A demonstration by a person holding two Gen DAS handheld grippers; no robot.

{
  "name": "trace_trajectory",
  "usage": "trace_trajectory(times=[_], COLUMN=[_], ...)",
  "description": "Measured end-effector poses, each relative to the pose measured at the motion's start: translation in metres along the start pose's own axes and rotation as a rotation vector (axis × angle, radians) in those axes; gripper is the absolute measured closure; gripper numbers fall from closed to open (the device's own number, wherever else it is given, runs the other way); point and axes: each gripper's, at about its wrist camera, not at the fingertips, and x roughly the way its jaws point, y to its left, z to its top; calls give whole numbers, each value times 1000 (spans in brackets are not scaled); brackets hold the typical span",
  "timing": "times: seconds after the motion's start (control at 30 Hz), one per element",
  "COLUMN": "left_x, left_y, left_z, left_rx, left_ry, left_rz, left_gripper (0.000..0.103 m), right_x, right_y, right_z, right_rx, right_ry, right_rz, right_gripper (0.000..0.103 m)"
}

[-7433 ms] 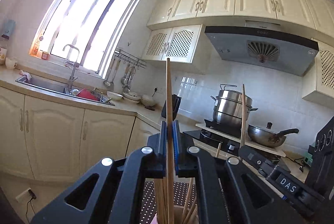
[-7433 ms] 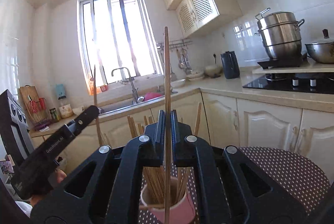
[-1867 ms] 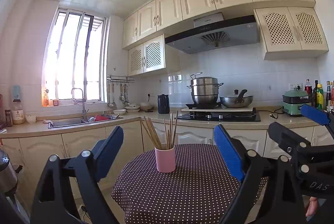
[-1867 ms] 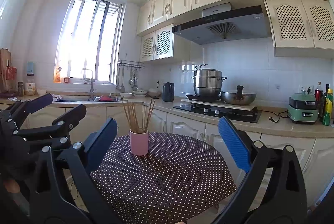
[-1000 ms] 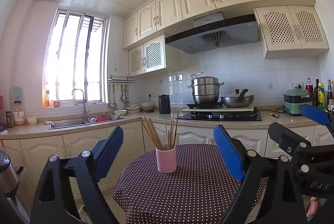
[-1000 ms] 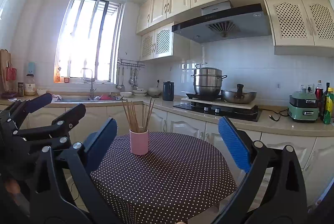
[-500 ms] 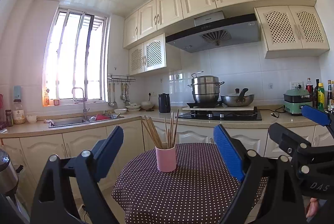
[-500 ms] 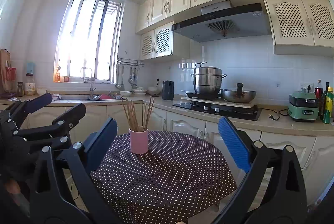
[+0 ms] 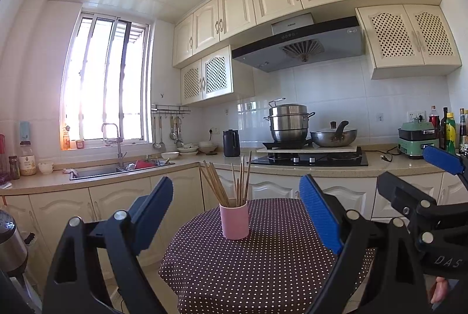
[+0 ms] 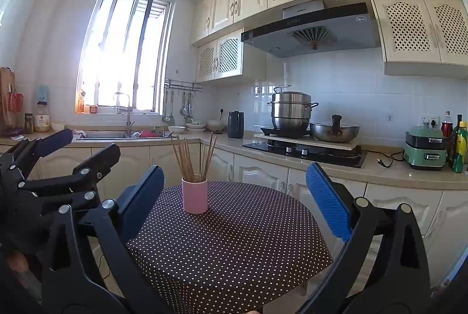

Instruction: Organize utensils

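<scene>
A pink cup (image 9: 234, 221) stands upright on the round table with a dark polka-dot cloth (image 9: 263, 270). Several wooden chopsticks (image 9: 231, 182) stand in the cup. The cup also shows in the right wrist view (image 10: 194, 195), with the chopsticks (image 10: 193, 156) and the table (image 10: 234, 249). My left gripper (image 9: 237, 211) is open and empty, held back from the table. My right gripper (image 10: 234, 200) is open and empty, also held back. Each gripper shows at the edge of the other's view.
A kitchen counter (image 9: 117, 176) with a sink (image 9: 96, 172) runs behind the table. A stove (image 9: 307, 159) carries a steel steamer pot (image 9: 288, 121) and a pan (image 9: 333, 137). A green appliance (image 9: 418, 137) and bottles stand at right. Cabinets line the wall.
Long ago both grippers were shut on chopsticks over the cup; now both are open, empty and pulled back. Over the last second nothing has visibly moved.
</scene>
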Motion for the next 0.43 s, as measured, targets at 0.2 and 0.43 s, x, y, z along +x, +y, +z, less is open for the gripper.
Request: trace_trajectory(times=[0.2,0.43], left_x=[4,27], left_y=[-1,1], left_z=[-4,-19], left_rx=[8,-6], left_ry=[12,99], left_rz=[1,-14], left_gripper=[16,16], right_x=[4,24], right_y=[0,0], right_z=[-4,-19], right_rx=[-2,-3], right_ry=[12,69], right_rz=[2,2], right_gripper=[7,7])
